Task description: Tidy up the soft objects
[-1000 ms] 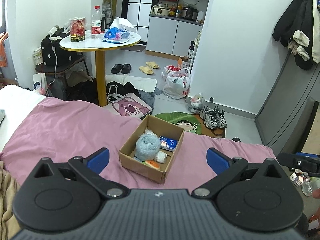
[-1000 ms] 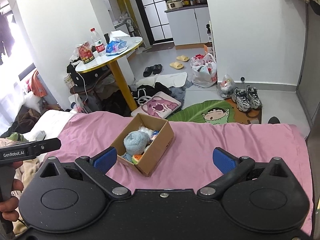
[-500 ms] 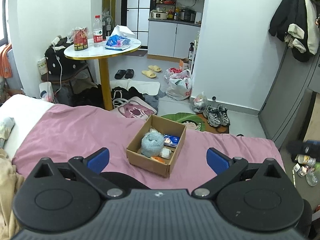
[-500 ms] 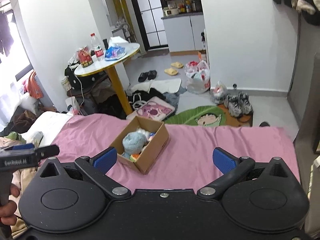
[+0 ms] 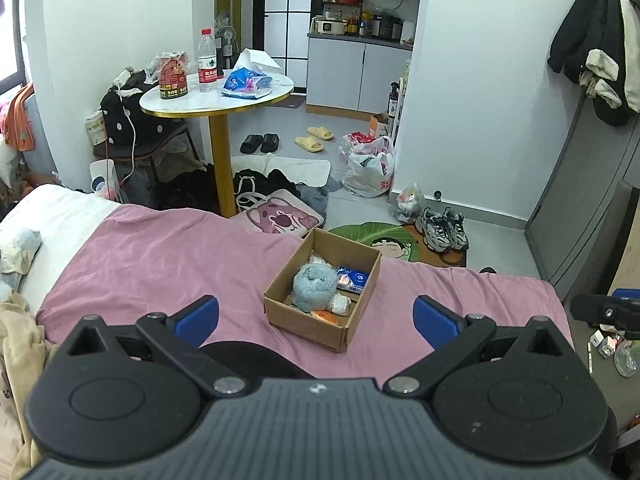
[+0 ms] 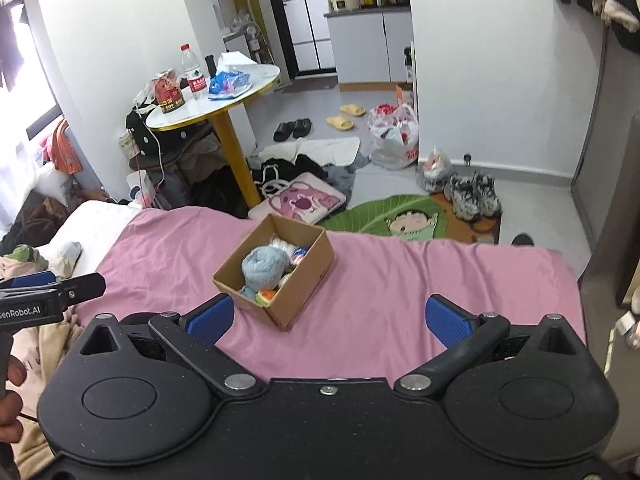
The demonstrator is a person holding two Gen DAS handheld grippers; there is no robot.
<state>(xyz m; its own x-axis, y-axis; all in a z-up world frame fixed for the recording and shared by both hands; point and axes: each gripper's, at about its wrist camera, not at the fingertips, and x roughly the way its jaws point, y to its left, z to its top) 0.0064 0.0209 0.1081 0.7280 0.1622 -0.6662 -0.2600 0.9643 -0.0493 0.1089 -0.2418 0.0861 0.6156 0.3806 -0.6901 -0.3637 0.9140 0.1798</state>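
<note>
An open cardboard box stands on the pink bedsheet. Inside it lie a fluffy light-blue plush, a blue packet, a small white soft item and an orange one. In the right wrist view the same box holds the blue plush. My left gripper is open and empty, held back from the box above the near bed edge. My right gripper is open too, nothing between its blue pads.
Beyond the bed stand a round table with a bottle and snacks, floor clutter, slippers, bags and sneakers. Beige and white bedding lies at the left. A grey cabinet stands at the right. A person's hand holds the left gripper.
Both grippers have pulled back and risen from the box, so it looks smaller and farther. Their fingers stay open and the box contents have not moved.
</note>
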